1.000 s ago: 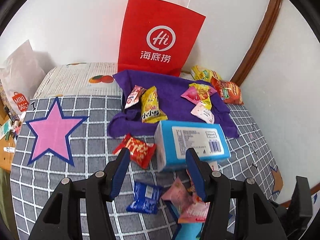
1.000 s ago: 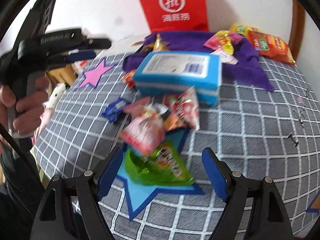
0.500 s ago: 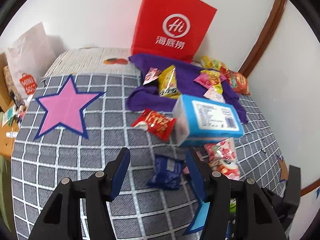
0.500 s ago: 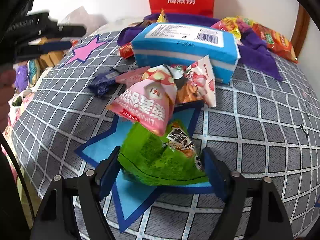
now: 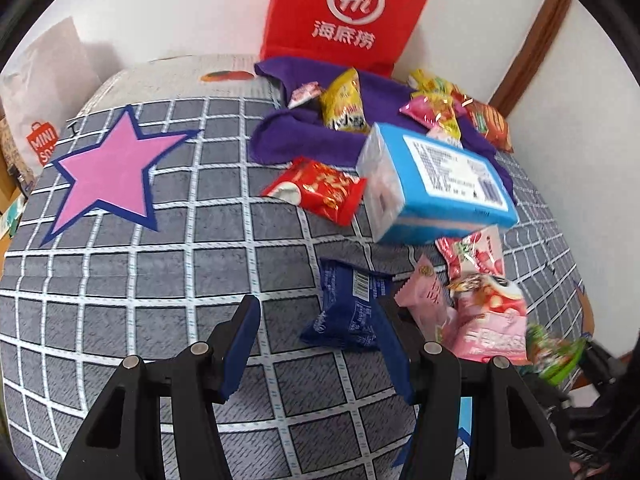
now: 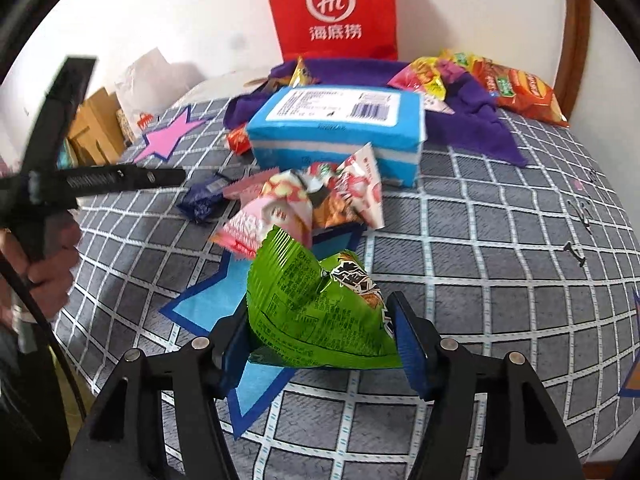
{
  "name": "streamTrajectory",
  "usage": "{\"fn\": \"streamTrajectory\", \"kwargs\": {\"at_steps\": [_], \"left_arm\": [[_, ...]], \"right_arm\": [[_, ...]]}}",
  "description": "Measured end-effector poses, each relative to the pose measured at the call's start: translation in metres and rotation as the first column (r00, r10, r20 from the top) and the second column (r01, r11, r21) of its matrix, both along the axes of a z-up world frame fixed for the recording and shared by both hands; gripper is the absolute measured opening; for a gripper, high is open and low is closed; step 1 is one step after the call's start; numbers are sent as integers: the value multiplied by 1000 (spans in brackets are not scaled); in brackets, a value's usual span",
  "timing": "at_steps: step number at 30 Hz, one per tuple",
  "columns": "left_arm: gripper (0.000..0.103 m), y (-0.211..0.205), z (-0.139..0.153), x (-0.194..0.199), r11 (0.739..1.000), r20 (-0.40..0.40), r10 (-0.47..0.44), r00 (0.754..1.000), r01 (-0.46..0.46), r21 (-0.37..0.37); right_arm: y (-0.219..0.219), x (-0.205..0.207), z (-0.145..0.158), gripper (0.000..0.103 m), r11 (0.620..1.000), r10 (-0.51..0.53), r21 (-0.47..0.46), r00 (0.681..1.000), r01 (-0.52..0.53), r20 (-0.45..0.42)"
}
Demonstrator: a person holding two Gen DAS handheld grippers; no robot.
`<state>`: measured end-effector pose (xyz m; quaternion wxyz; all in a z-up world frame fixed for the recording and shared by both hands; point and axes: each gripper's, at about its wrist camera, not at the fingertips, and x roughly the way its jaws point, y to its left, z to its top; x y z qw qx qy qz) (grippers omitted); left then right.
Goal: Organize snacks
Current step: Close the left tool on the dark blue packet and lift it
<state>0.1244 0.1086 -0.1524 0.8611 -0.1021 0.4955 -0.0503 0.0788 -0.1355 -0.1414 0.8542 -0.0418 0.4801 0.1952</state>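
Looking down the left gripper [image 5: 316,332], its jaws stand apart over the grey checked cover [image 5: 160,272], nothing pressed between them; a dark blue snack packet [image 5: 348,308] lies just inside the right finger, partly hidden by it. Only this view shows the red snack packet [image 5: 320,192] whole, beyond the fingers, beside the blue box [image 5: 440,184]. At its right edge the green packet is a blur. The right wrist view shows that green snack packet [image 6: 316,312] sharply: the right gripper [image 6: 320,332] has just been closing, and its blue pads now press the packet's sides. Ahead lie pink packets [image 6: 280,208] heaped on a blue star [image 6: 216,300], mostly covered. A hand [image 6: 48,268] holds the other gripper at the left.
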Motion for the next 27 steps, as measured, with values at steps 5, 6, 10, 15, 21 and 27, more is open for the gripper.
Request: {"fn": "streamTrajectory", "kwargs": {"at_steps": [5, 6, 10, 15, 21, 27], "left_arm": [[55, -14, -11, 6, 999, -22, -39, 999, 39, 13], [55, -17, -12, 7, 999, -26, -49, 998, 49, 17], [56, -30, -20, 12, 995, -42, -72, 996, 75, 63], [57, -43, -21, 13, 984, -30, -90, 996, 93, 153], [43, -46, -21, 12, 974, -6, -82, 997, 81, 213], [41, -37, -14, 10, 980, 5, -66, 998, 64, 187]], "right_arm": [[-17, 5, 10, 63, 999, -48, 11, 998, 48, 35], [-21, 7, 12, 63, 998, -59, 14, 997, 58, 41], [-39, 13, 14, 63, 994, -110, 25, 993, 108, 52], [-56, 21, 2, 63, 986, -166, 13, 986, 166, 30], [-65, 30, -14, 63, 980, -198, 7, 980, 199, -18], [-65, 36, -9, 63, 980, -199, 1, 980, 199, 1]]}}
